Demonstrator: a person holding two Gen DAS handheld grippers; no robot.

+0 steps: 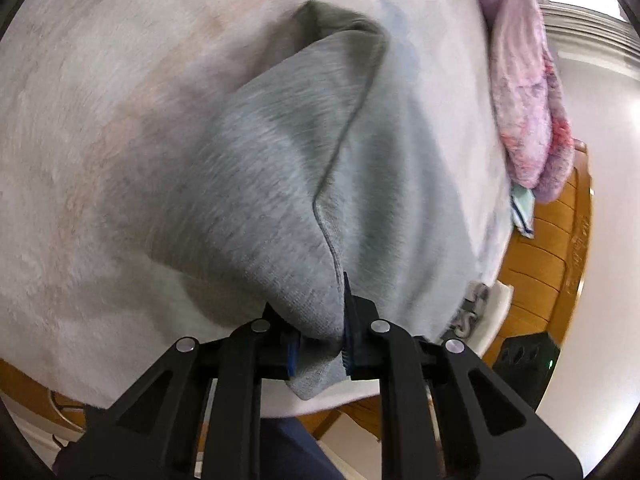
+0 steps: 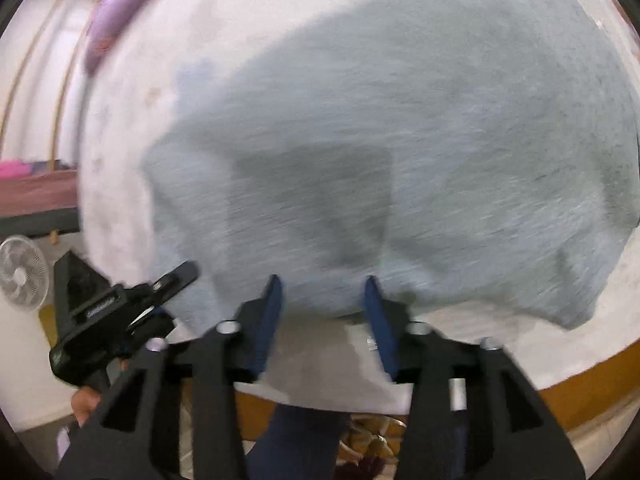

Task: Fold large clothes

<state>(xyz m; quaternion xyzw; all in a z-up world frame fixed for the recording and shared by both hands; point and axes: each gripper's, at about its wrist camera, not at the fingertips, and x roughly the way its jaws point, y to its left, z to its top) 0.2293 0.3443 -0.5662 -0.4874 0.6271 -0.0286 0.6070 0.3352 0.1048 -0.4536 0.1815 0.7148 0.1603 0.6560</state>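
A large grey garment (image 1: 280, 168) lies on a pale fuzzy cover (image 1: 80, 120) over a bed. In the left wrist view my left gripper (image 1: 320, 332) is shut on a bunched corner of the garment, which is lifted into a ridge running away from the fingers. In the right wrist view the grey garment (image 2: 400, 140) spreads flat across most of the picture. My right gripper (image 2: 324, 292) is open just above its near edge, with nothing between its blue pads (image 2: 376, 312). The left gripper (image 2: 168, 284) shows at the garment's left edge, held by a hand (image 2: 86, 400).
A pink and purple blanket (image 1: 524, 92) lies bunched along the far right of the bed. The wooden bed frame (image 1: 552, 248) shows at the edge. A white fan (image 2: 22, 272) stands on the floor at left, and a dark trouser leg (image 2: 296, 440) is below the grippers.
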